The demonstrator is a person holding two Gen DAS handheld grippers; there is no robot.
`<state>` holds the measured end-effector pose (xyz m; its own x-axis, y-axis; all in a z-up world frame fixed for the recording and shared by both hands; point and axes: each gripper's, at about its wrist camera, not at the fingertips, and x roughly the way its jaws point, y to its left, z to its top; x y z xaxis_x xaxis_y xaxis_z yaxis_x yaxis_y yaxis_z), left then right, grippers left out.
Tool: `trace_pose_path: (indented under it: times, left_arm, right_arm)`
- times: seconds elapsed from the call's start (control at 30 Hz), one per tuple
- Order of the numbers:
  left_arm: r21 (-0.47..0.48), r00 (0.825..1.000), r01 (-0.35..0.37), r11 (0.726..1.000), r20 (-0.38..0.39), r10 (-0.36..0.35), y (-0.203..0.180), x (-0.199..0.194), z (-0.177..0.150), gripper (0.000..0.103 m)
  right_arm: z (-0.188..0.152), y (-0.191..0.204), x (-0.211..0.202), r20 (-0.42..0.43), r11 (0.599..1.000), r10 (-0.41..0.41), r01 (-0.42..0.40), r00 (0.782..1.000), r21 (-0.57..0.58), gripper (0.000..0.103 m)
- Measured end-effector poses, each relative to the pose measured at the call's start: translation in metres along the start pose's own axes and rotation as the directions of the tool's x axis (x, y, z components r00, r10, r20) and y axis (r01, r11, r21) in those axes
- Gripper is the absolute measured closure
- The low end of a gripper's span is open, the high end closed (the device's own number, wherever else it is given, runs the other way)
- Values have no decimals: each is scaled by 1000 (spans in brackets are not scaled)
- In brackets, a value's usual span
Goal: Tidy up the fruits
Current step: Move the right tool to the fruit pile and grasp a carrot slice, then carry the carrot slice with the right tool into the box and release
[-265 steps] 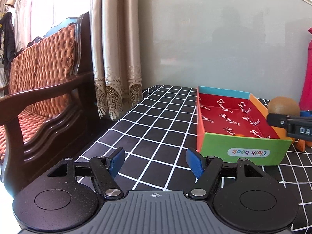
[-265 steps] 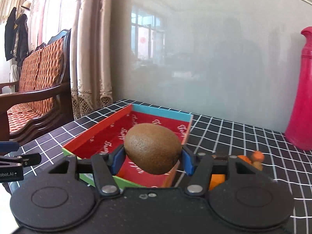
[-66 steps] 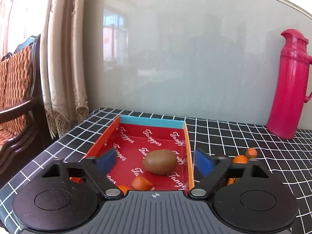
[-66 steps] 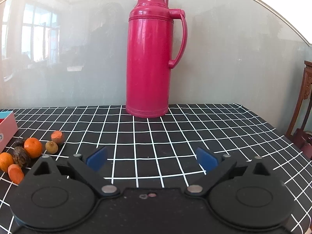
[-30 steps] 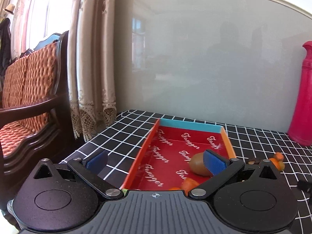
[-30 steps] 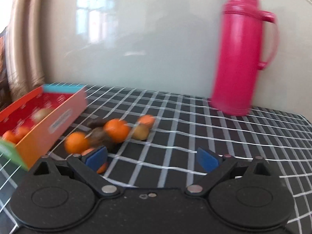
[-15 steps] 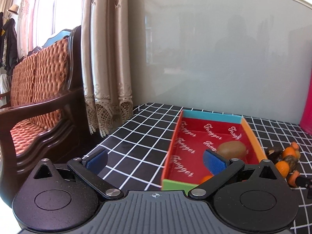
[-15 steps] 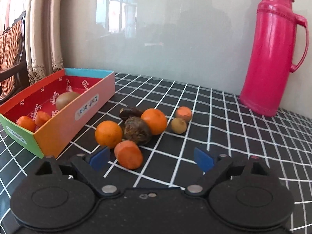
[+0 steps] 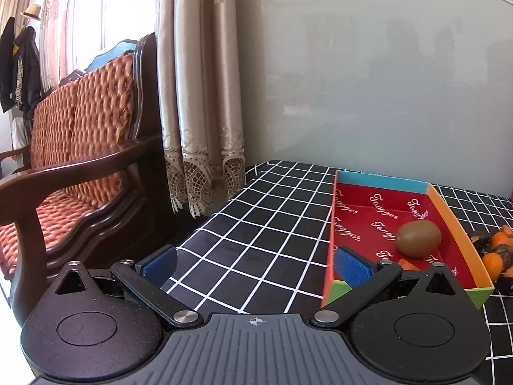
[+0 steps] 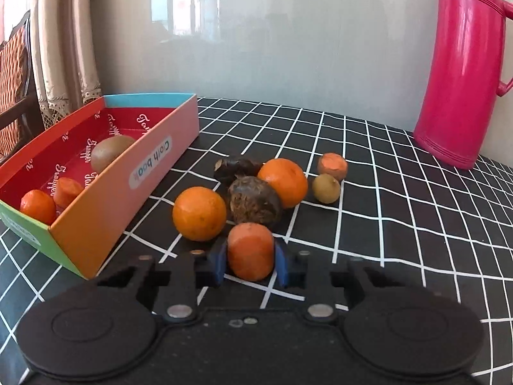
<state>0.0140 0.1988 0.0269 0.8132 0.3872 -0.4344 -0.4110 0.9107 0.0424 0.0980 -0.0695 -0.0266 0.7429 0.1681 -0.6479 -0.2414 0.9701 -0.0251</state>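
Right wrist: claw (image 10: 250, 261) newly around carrot chunk (image 10: 250, 252)

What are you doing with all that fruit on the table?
The fruit is being sorted into the colourful box. A kiwi and two orange pieces are already inside it. The right gripper has just closed on an orange chunk lying on the checked table, next to two oranges and some dark fruit still waiting. The left gripper is open and empty, near the box.
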Motion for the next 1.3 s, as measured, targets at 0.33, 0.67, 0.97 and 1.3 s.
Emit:
trace_pose_path:
  times: [0.33,0.67,0.97,1.3]
  left_arm:
    - [-7,1000,-7,1000,-1,7,8,0,-1,0]
    - [-17,999,-29,999,-14,28,21,1,-4,0]
    - [6,1000,-25,1000,-19,25,14,1,-5,0]
    - [2,1000,-8,1000,-14,8,7,-1,-3,0]
  right_arm:
    - [16,14,-29,123,999,34,-35,992,0,74]
    - [32,52,-45,231,989,148,-141,962,-47,74]
    - [30,94,-33,192,974,214,-195,958,-111,73]
    - [27,75,-43,254,987,156,-139,955,-84,58]
